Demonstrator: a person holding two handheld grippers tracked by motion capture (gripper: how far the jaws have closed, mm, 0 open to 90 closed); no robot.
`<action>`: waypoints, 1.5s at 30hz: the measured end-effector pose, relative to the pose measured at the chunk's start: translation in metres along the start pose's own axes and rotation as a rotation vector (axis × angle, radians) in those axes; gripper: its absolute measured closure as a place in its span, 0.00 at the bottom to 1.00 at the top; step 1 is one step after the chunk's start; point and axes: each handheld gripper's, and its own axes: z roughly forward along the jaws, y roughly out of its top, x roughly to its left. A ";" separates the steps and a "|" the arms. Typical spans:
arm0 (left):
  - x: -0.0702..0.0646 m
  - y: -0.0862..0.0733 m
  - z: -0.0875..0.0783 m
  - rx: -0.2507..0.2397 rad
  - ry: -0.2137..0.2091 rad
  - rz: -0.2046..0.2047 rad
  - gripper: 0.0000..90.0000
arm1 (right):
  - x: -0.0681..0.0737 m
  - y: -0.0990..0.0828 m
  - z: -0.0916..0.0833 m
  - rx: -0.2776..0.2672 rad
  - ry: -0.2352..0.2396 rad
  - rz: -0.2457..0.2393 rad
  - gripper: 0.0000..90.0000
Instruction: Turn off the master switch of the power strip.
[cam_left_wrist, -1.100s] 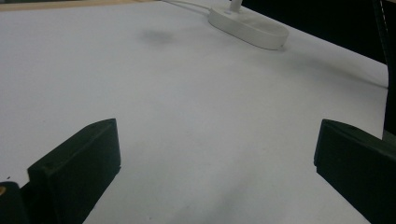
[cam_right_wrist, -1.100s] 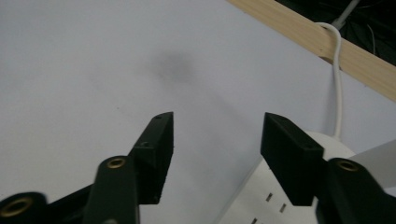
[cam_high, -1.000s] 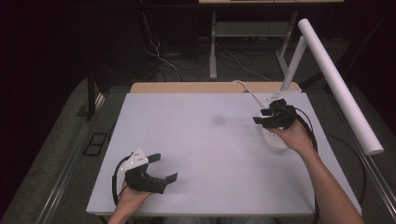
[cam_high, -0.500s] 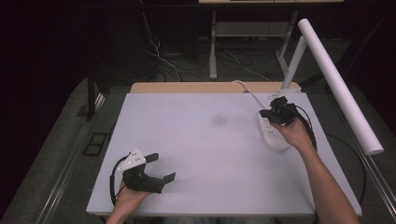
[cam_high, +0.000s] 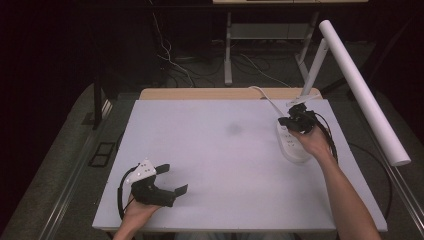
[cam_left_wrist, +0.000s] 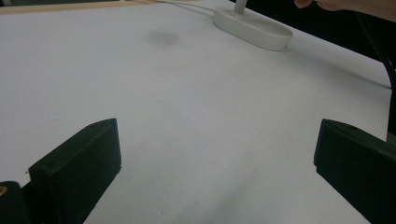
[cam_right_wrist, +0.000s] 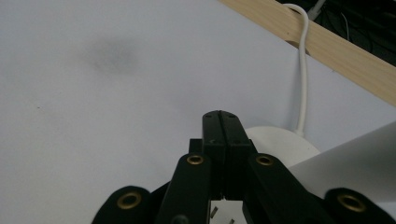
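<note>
We have the right tool poised over the far end of the lamp base, its jaws pressed flat together with nothing between them, as the right gripper view shows, where the closed tip sits just above the round white base. The base stands near the right edge of the counter, with the lamp's slanted stem rising from its far end and the long white tube head reaching out past the counter's right side. The white cord runs from the base back over the wooden strip at the counter's far edge. The left tool rests near the front left corner, jaws spread wide and empty, well apart from the lamp. We judge that the closed tip is about to press something on the base, perhaps a switch, though we cannot make one out. The main risk is pressing off-centre or at a slant: the tip could skid off the smooth plastic, or shove the light base sideways toward the nearby edge. Because the head overhangs so far, a hard push could also rock the lamp. The cable trailing from the right tool lies close to the base and could snag it when we lift away. With the left tool so far off, nothing steadies the base.
</note>
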 end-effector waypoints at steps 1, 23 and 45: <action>0.000 0.000 0.000 0.000 0.000 0.001 0.00 | -0.001 0.000 0.001 0.002 -0.002 0.000 0.99; 0.001 0.000 -0.001 0.004 0.008 0.006 0.00 | -0.013 -0.009 0.018 0.045 -0.033 -0.022 0.99; 0.001 -0.001 -0.001 0.005 0.005 0.012 0.00 | -0.004 -0.010 0.029 0.099 -0.116 -0.073 0.99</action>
